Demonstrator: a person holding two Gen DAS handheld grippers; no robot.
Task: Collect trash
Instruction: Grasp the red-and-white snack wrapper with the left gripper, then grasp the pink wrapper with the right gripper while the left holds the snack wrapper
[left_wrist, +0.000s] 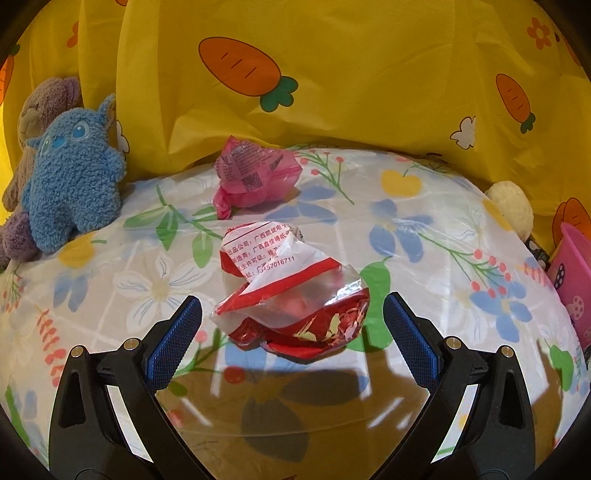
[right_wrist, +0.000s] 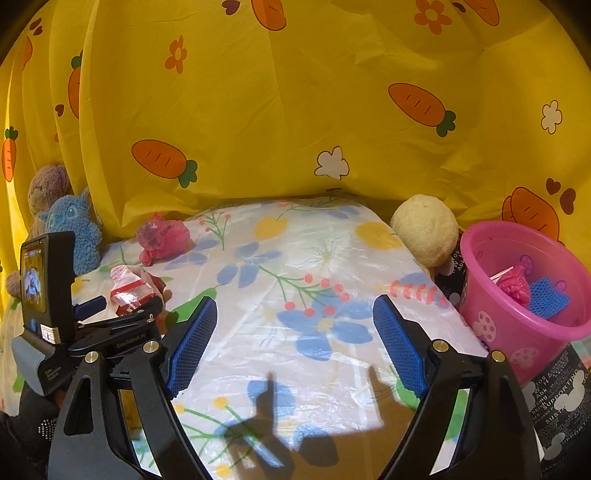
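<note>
A floral tablecloth (right_wrist: 295, 258) under a clear plastic sheet covered the table. Behind it hung a yellow curtain (right_wrist: 277, 122) printed with orange carrots and small flowers, its lower edge creased where it met the table. At the far left corner a blue plush toy (left_wrist: 74, 177) sat upright, leaning against a purple-grey stuffed animal (left_wrist: 44, 107) just behind it. On the right side, a round cream plush ball (right_wrist: 424, 229) rested at the table's edge against the curtain. A black cloth with white lettering (right_wrist: 561, 398) lay at the right.
</note>
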